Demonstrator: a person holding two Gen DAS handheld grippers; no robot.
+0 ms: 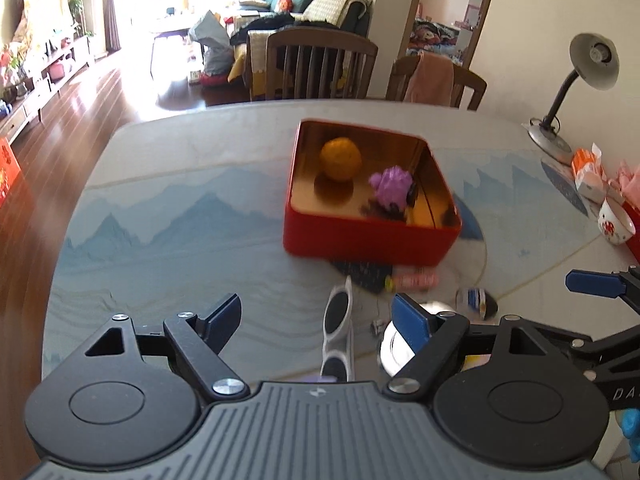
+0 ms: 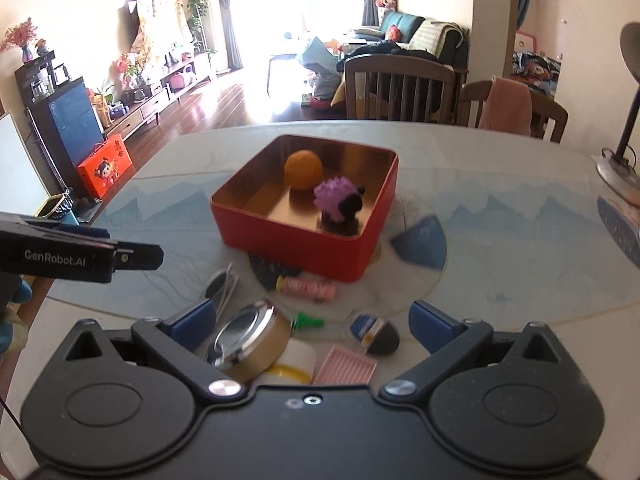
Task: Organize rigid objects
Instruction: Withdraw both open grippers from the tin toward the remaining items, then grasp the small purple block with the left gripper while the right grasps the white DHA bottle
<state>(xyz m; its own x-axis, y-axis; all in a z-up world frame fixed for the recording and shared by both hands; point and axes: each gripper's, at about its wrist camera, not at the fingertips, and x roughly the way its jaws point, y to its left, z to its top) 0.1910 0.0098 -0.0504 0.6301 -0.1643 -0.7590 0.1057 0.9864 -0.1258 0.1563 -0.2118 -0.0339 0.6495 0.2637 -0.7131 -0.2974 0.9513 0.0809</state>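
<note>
A red tin box [image 1: 368, 236] [image 2: 296, 240] stands mid-table and holds an orange ball [image 1: 341, 159] [image 2: 303, 169] and a purple toy [image 1: 390, 184] [image 2: 336, 199]. Loose items lie in front of it: white sunglasses [image 1: 338, 328] [image 2: 222, 286], a pink thread spool [image 1: 414, 280] [image 2: 308, 289], a round metal tin [image 2: 250, 344] [image 1: 396, 346], a green piece [image 2: 308, 322], a pink card [image 2: 345, 368], a small blue-and-black object [image 2: 374, 332] [image 1: 476, 300]. My left gripper [image 1: 318, 316] is open, empty, over the sunglasses. My right gripper [image 2: 312, 324] is open, empty, over the loose items.
A desk lamp [image 1: 576, 88] stands at the table's right, with a white cup [image 1: 614, 222] and packets [image 1: 588, 168] near it. Two wooden chairs [image 1: 320, 64] stand behind the far edge. A white-and-yellow jar [image 2: 294, 364] lies under my right gripper.
</note>
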